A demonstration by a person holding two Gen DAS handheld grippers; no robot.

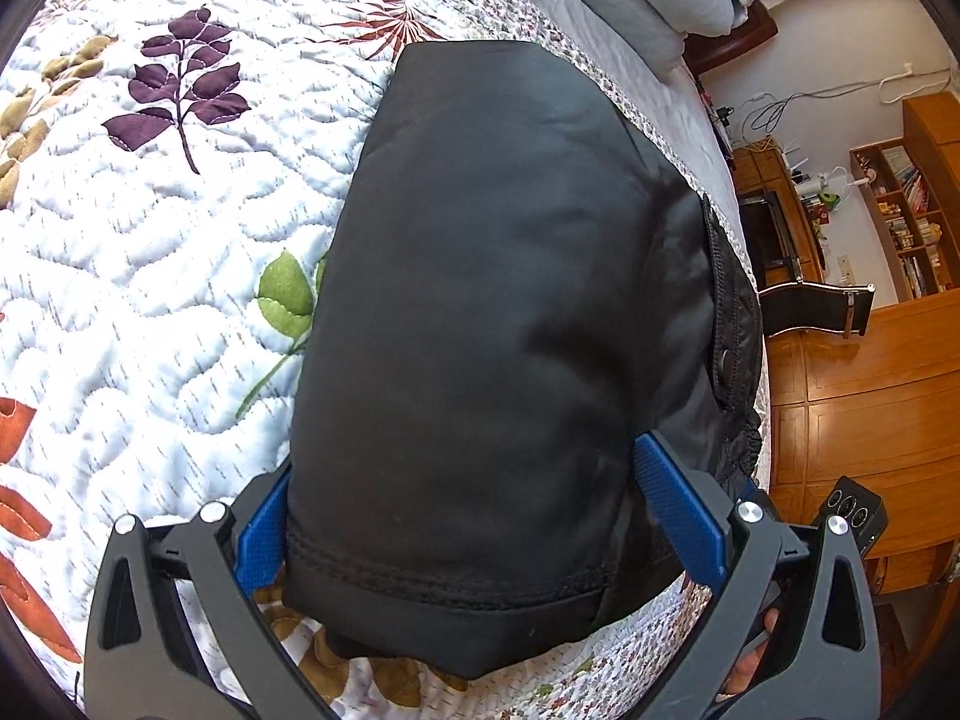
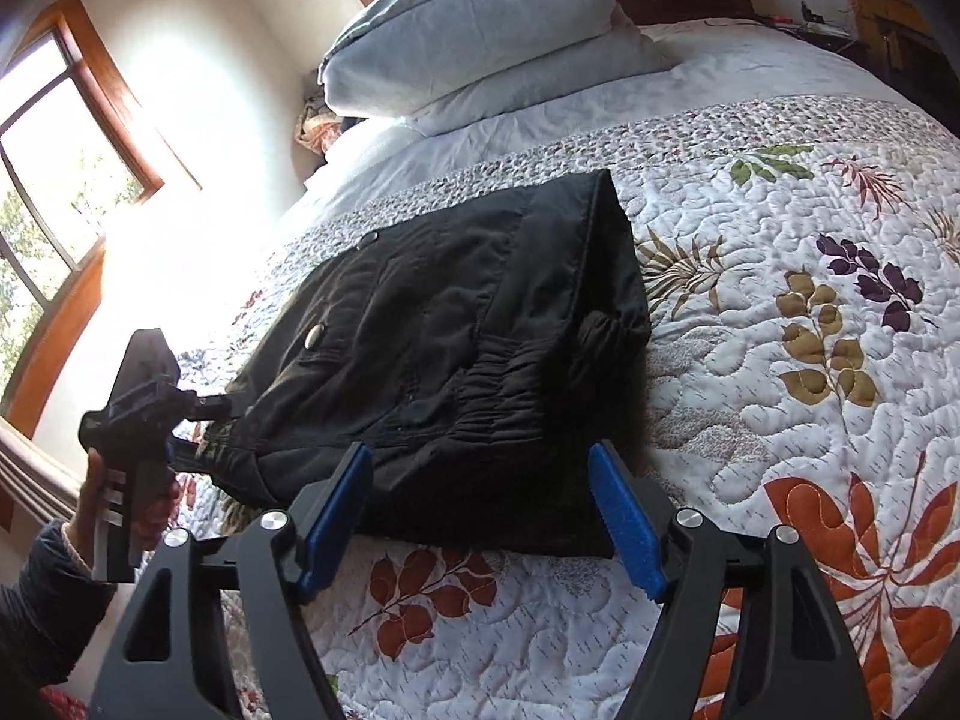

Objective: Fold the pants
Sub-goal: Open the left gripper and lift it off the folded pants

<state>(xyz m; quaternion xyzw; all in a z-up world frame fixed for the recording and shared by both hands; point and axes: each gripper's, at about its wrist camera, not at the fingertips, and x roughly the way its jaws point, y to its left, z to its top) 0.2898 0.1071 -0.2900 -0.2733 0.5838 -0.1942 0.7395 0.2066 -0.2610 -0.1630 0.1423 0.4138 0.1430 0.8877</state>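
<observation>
Black pants (image 1: 492,300) lie folded into a thick stack on the quilted bed; in the right wrist view the pants (image 2: 456,348) show the elastic waistband and a metal snap. My left gripper (image 1: 474,510) is open, its blue pads on either side of the hemmed leg end nearest the camera, which lies between the jaws. My right gripper (image 2: 480,498) is open, its blue pads at the near edge of the stack by the waistband, gripping nothing. The left gripper (image 2: 138,420) also shows in the right wrist view at the stack's left end.
The white quilt with leaf prints (image 2: 780,360) covers the bed. Grey pillows (image 2: 480,30) are piled at the headboard. The bed edge runs close to the pants (image 1: 753,360); beyond it are a wooden floor, a chair (image 1: 816,306) and bookshelves (image 1: 906,210). Windows (image 2: 54,168) are on the left.
</observation>
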